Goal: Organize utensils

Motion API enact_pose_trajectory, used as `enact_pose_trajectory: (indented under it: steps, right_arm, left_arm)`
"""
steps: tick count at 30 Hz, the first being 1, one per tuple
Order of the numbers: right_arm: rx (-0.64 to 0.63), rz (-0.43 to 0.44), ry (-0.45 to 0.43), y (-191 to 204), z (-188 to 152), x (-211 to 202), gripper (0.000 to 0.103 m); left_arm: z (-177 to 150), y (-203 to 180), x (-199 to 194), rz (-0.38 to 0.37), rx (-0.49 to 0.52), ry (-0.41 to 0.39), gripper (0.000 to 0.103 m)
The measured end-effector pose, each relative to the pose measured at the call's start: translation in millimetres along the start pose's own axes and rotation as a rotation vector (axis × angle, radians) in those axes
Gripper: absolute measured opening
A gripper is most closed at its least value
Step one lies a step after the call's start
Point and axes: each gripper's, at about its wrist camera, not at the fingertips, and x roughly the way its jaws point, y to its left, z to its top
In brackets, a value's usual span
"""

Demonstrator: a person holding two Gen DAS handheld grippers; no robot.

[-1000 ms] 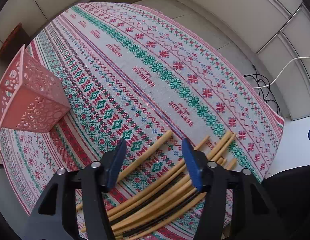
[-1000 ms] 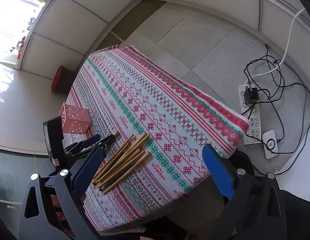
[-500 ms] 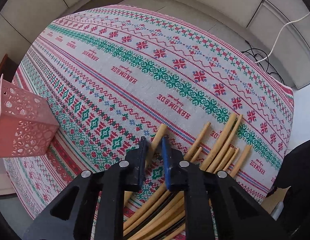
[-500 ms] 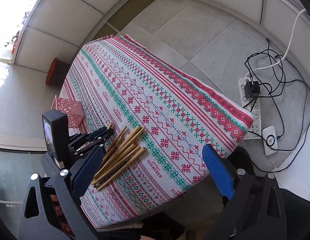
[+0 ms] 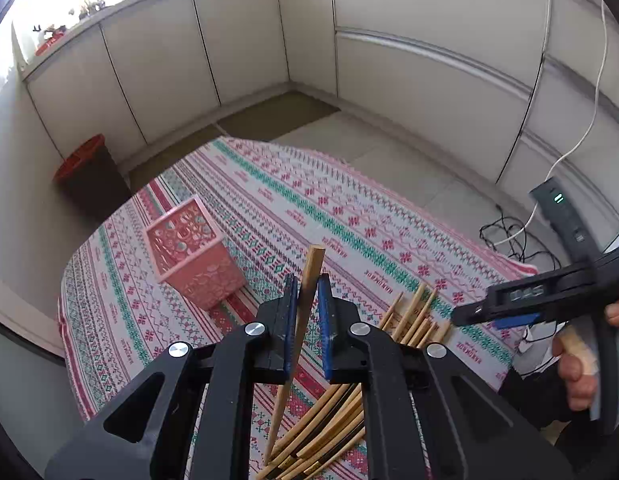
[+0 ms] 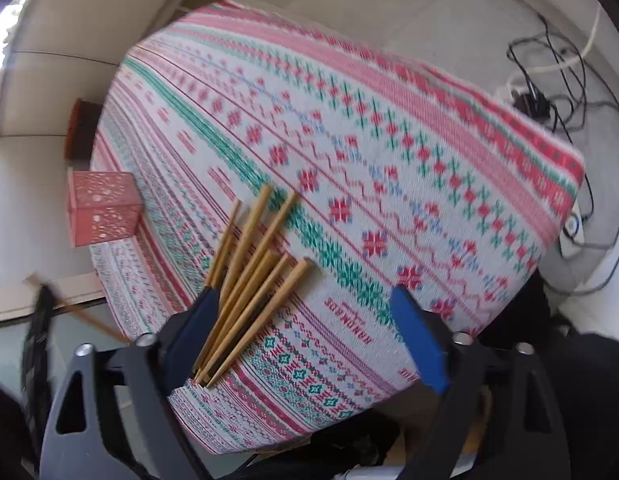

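Left wrist: left gripper [image 5: 308,322] clamps one chopstick [image 5: 305,300] clear of pile [image 6: 245,276], tip aimed toward pink basket [image 5: 191,258], likely its destination; right gripper [image 6: 305,332] gapes wide over pile, holding nothing.

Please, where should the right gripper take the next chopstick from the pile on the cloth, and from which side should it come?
Judging from the right wrist view, take the outermost chopstick of the pile near its thick end. It lies flat with bare tablecloth on that side, so the open right gripper could come from above, fingers across its length.
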Motion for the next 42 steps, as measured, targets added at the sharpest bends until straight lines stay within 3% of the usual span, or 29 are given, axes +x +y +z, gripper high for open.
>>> enact_pose_trajectory:
  steps: [4, 7, 18, 19, 23, 30, 37, 42]
  right_arm:
    - [0.039, -0.09, -0.024, 11, -5, 13, 0.042]
    - [0.081, -0.136, -0.048, 11, -7, 20, 0.032]
    - [0.033, -0.248, -0.123, 44, -16, 34, 0.028]
    - [0.027, -0.251, -0.137, 46, -18, 35, 0.023]
    - [0.041, -0.19, -0.151, 46, -17, 36, 0.009]
    - [0.089, -0.034, -0.189, 22, -5, 18, 0.008]
    - [-0.068, 0.074, -0.349, 37, -13, -57, 0.008]
    - [-0.19, 0.16, -0.533, 69, -27, -126, 0.008]
  left_arm:
    - [4, 4, -28, -0.005, -0.016, -0.073, 0.008]
    - [5, 10, -36, -0.005, -0.025, -0.093, 0.008]
    - [8, 14, -46, -0.029, -0.039, -0.138, 0.007]
    - [8, 15, -46, -0.028, -0.041, -0.137, 0.007]
    - [7, 16, -45, -0.02, -0.05, -0.134, 0.007]
    - [6, 24, -62, -0.01, -0.085, -0.18, 0.007]
    - [14, 26, -92, -0.027, -0.112, -0.263, 0.007]
    - [25, 29, -122, -0.012, -0.151, -0.372, 0.007]
